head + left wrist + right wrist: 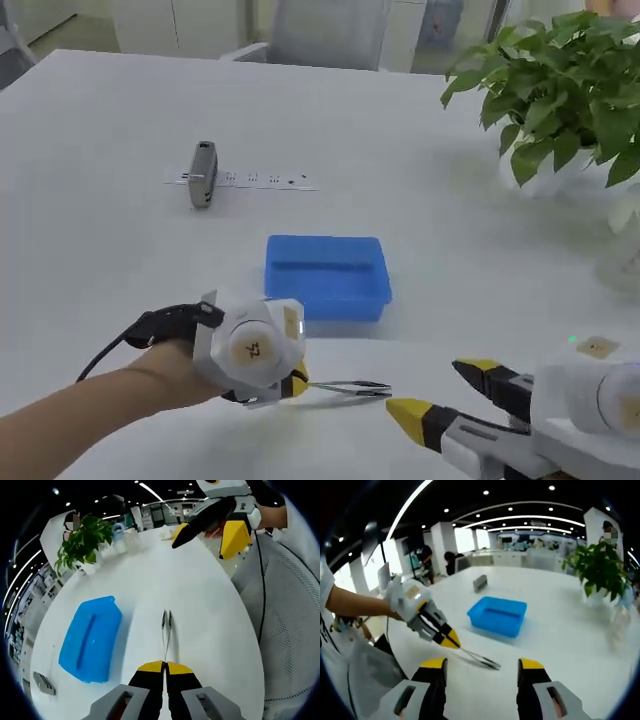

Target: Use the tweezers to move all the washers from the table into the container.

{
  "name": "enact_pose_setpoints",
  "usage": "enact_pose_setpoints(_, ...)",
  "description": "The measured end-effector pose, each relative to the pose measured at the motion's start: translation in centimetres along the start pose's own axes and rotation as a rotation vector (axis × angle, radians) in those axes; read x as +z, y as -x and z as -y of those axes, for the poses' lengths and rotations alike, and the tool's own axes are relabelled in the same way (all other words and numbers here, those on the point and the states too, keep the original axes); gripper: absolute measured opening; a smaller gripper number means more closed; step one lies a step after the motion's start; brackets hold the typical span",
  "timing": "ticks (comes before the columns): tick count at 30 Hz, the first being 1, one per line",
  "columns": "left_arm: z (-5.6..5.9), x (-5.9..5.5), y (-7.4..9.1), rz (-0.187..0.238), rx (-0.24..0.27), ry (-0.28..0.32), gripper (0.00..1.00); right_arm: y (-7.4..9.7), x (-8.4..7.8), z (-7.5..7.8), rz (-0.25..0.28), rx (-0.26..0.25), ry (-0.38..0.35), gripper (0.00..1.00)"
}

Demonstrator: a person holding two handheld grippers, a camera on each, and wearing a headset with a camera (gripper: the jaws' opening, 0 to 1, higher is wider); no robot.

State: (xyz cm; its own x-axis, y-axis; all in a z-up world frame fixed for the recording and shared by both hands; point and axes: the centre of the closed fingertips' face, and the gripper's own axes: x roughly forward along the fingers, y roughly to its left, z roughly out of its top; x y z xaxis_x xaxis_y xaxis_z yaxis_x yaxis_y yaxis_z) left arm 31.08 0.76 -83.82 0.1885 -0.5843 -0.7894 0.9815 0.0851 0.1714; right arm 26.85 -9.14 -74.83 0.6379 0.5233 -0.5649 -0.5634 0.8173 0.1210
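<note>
Jaws of the left gripper point(164, 669) closed tight on the tweezers point(166, 630), tips seemingly on the white table point(200, 605) — those of the right gripper point(482, 663) spread wide, holding nothing.

Between the left gripper's point(164, 665) matt black-and-yellow plastic fingers point(150, 669), the tweezers point(166, 627) are thin bare metal with a dull sheen. Near the fingers, the container point(90, 637) is smooth blue plastic. The desk point(200, 610) under the fingers is smooth, matt white.
</note>
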Motion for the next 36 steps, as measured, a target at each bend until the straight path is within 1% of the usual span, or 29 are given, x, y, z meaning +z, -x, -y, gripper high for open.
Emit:
enact_pose_setpoints(2,0.0,-0.5,-0.3,-0.011,-0.006,0.003,0.0,0.4,-0.2,0.4,0.006,-0.028,-0.006,0.62)
enact_pose_setpoints(3,0.0,-0.7,-0.4,-0.017,-0.01,0.001,0.0,0.6,-0.2,0.5,0.013,-0.039,-0.016,0.66)
enact_pose_setpoints(5,0.0,-1.2,-0.4,-0.034,-0.014,-0.009,0.0,1.0,-0.1,1.0,0.036,-0.068,-0.06,0.75)
enact_pose_setpoints(6,-0.1,-1.3,-0.5,-0.038,-0.017,-0.008,0.0,1.2,0.0,1.1,0.045,-0.073,-0.066,0.8)
enact_pose_setpoints(7,-0.1,-1.6,-0.5,-0.042,-0.021,-0.005,0.0,1.3,0.0,1.2,0.052,-0.076,-0.07,0.83)
enact_pose_setpoints(10,-0.3,-2.2,-0.5,-0.061,-0.02,0.002,0.0,1.6,0.0,1.6,0.058,-0.091,-0.093,0.87)
enact_pose_setpoints(12,-0.3,-2.5,-0.5,-0.064,-0.021,0.009,0.0,1.7,-0.1,1.7,0.059,-0.102,-0.102,0.89)
enact_pose_setpoints(14,-0.4,-2.7,-0.6,-0.069,-0.023,0.015,0.0,1.9,-0.1,1.9,0.064,-0.114,-0.103,0.9)
enact_pose_setpoints(16,-0.4,-3.2,-0.7,-0.084,-0.027,0.016,0.0,2.0,-0.3,2.0,0.062,-0.128,-0.103,0.93)
enact_pose_setpoints(17,-0.5,-3.3,-0.7,-0.085,-0.028,0.018,0.0,2.1,-0.4,2.1,0.059,-0.14,-0.105,0.95)
enact_pose_setpoints(18,-0.5,-3.2,-0.7,-0.079,-0.033,0.034,0.0,2.1,-0.5,2.3,0.06,-0.15,-0.108,0.97)
enact_pose_setpoints(19,-0.7,-3.2,-0.7,-0.083,-0.032,0.045,0.0,2.2,-0.5,2.4,0.062,-0.157,-0.112,0.98)
enact_pose_setpoints(21,-0.8,-3.4,-0.6,-0.087,-0.027,0.048,0.0,2.3,-0.4,2.5,0.068,-0.16,-0.119,0.99)
enact_pose_setpoints(25,-0.8,-3.5,-0.6,-0.09,-0.048,0.056,0.0,2.3,-0.5,2.7,0.064,-0.169,-0.12,0.99)
enact_pose_setpoints(26,-0.7,-3.7,-0.6,-0.105,-0.056,0.047,0.0,2.3,-0.7,2.8,0.059,-0.171,-0.119,0.99)
enact_pose_setpoints(27,-0.6,-4.0,-0.6,-0.128,-0.068,0.028,0.0,2.3,-0.8,2.8,0.058,-0.17,-0.119,0.99)
enact_pose_setpoints(28,-0.5,-3.5,-0.7,-0.11,-0.068,0.018,0.0,2.3,-1.0,2.8,0.049,-0.17,-0.124,0.99)
enact_pose_setpoints(29,-0.5,-3.7,-0.7,-0.121,-0.067,0.016,0.0,2.3,-1.0,2.8,0.051,-0.17,-0.128,0.99)
enact_pose_setpoints(32,-0.6,-3.7,-0.7,-0.129,-0.071,-0.015,0.0,2.4,-1.1,2.9,0.053,-0.168,-0.143,0.99)
enact_pose_setpoints(35,-0.6,-3.7,-0.6,-0.134,-0.069,-0.004,0.0,2.3,-1.3,2.9,0.048,-0.166,-0.147,0.99)
enact_pose_setpoints(36,-0.6,-3.8,-0.7,-0.137,-0.07,0.012,0.0,2.3,-1.3,2.8,0.049,-0.165,-0.147,0.99)
